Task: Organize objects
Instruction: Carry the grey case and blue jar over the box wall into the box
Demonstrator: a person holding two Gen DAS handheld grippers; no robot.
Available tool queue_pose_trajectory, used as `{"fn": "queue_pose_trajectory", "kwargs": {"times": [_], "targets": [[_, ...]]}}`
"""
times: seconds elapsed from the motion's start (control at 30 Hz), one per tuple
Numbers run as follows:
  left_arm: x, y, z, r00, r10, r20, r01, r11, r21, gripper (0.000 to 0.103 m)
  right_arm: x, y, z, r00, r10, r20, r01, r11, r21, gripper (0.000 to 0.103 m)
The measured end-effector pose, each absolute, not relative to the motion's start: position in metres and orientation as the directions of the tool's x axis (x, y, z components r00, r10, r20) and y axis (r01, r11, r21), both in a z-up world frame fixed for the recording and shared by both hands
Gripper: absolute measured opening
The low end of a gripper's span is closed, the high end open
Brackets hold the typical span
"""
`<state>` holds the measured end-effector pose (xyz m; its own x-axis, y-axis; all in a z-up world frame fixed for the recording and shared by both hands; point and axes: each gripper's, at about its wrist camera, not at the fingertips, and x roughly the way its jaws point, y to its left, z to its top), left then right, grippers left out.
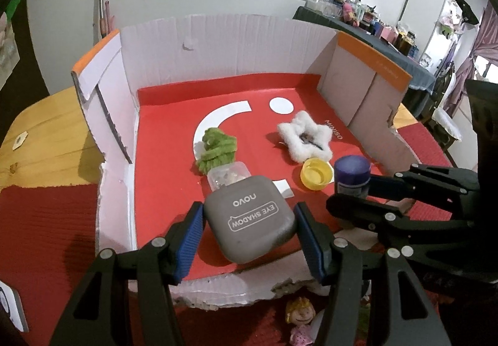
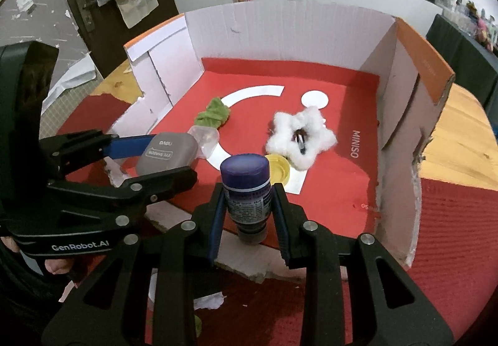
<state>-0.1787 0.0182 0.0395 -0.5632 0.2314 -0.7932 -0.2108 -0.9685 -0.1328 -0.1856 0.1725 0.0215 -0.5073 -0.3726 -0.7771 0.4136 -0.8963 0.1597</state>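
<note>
1. Wooden table (image 1: 46, 125) under a red mat carries my cut-down cardboard box (image 1: 236, 44) with its red floor.
2. My left gripper (image 1: 249, 231) clamps the grey eye-shadow case (image 1: 249, 221) at the box's near edge, by the green scrunchie (image 1: 216, 150).
3. My right gripper (image 2: 249, 212) clamps the purple-capped bottle (image 2: 247, 190), near the yellow cap (image 2: 278, 168) and white star scrunchie (image 2: 300, 137).

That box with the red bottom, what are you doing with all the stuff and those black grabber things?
A person is tidying small things into the cardboard box with two hand-held grippers. The left gripper clamps a grey eye shadow case and the right gripper clamps a purple-capped bottle, both over the box's near edge. Already inside lie a green scrunchie, a clear little container, a yellow cap and a fluffy white star clip.
</note>
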Motion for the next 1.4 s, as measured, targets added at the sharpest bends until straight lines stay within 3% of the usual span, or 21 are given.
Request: {"fn": "queue_pose_trajectory", "kwargs": {"times": [1.4], "targets": [[-0.213, 0.012, 0.027, -0.540, 0.217, -0.813, -0.189, -0.973, -0.135, 0.060, -0.223, 0.183, 0.006, -0.490, -0.318, -0.812, 0.368, -0.919, 0.138, 0.027]]}}
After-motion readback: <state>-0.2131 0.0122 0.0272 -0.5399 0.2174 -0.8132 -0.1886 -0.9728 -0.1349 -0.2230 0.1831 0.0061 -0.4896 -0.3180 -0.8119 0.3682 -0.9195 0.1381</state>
